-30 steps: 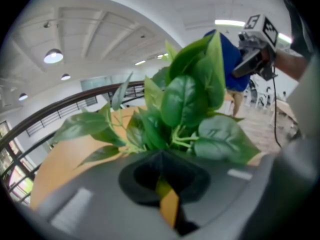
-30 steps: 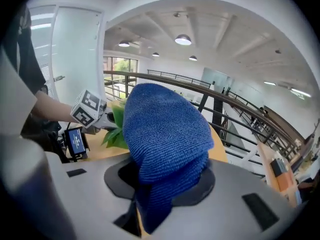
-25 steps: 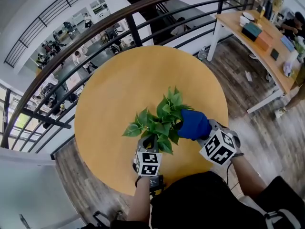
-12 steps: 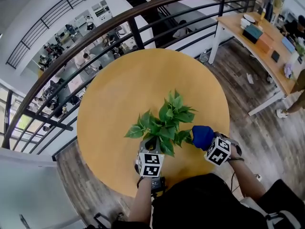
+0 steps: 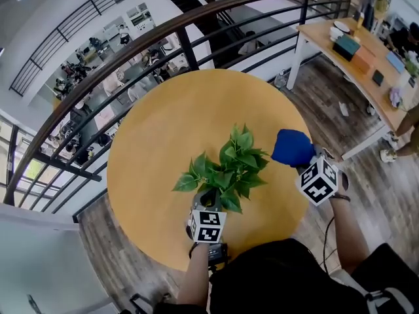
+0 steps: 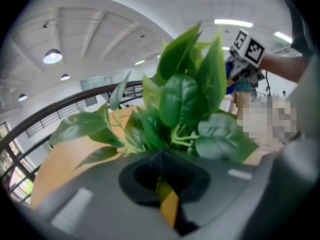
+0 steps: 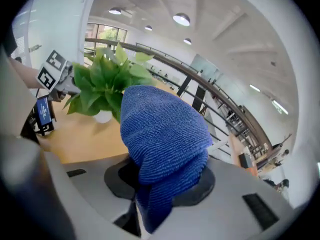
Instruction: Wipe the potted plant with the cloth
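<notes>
Head view, looking steeply down: a leafy potted plant [image 5: 226, 167] stands on a round wooden table [image 5: 157, 129], directly beyond the tips of the left tongs [image 5: 209, 200] and off to the inner side of the right tongs [image 5: 302, 163]. The right tongs carry a blue cloth [image 5: 292, 146], near the outermost leaves but apparently not touching them. The likely trouble from here is a wipe that is too firm. The cloth is a thick bunch rather than a flat pad, so a hard sweep could fold or tear the thin leaves, catch a stem, or push the small white pot [image 7: 103, 116] over or along the table. Dragging against the foliage could also tug the cloth out of its grip. In the right gripper view the right tongs are clenched on the cloth, which billows up over their tips and hides them, with a tail hanging below. In the left gripper view the left tongs are drawn fully together, their tips at the foot of the foliage. Whether they pinch a stem, the pot's rim, or nothing cannot be made out, so the plant may not be steadied against the wipe.
</notes>
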`<action>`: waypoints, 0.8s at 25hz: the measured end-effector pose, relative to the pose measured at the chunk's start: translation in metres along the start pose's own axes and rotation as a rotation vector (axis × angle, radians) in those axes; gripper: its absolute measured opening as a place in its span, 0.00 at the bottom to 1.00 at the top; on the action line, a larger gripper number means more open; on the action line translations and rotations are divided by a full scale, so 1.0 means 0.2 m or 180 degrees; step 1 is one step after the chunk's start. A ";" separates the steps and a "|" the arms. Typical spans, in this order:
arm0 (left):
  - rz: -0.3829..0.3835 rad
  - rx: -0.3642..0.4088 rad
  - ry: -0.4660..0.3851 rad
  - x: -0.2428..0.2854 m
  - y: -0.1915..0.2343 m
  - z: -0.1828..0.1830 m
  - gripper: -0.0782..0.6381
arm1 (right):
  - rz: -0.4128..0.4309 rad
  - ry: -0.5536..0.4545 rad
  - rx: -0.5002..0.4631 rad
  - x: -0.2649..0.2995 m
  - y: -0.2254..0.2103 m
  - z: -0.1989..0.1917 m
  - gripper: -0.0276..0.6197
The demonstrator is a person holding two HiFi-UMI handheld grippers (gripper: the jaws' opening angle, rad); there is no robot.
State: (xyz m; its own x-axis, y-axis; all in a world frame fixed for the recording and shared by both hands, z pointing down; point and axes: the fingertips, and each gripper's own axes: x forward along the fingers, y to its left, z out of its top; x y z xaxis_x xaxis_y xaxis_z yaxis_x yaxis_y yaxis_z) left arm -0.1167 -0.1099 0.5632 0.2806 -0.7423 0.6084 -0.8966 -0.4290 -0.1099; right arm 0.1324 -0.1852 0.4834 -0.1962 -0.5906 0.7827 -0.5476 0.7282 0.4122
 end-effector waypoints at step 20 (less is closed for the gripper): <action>-0.0016 -0.0016 -0.0006 0.01 0.00 -0.01 0.11 | 0.0488 0.0668 -0.0377 0.33 0.38 -0.35 0.25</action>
State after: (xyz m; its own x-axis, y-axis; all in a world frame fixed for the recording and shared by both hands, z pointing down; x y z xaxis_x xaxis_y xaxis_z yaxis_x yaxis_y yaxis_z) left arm -0.1167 -0.1111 0.5653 0.2857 -0.7412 0.6075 -0.8970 -0.4300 -0.1028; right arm 0.1356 -0.1455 0.5997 -0.0900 -0.3945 0.9145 -0.4231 0.8463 0.3235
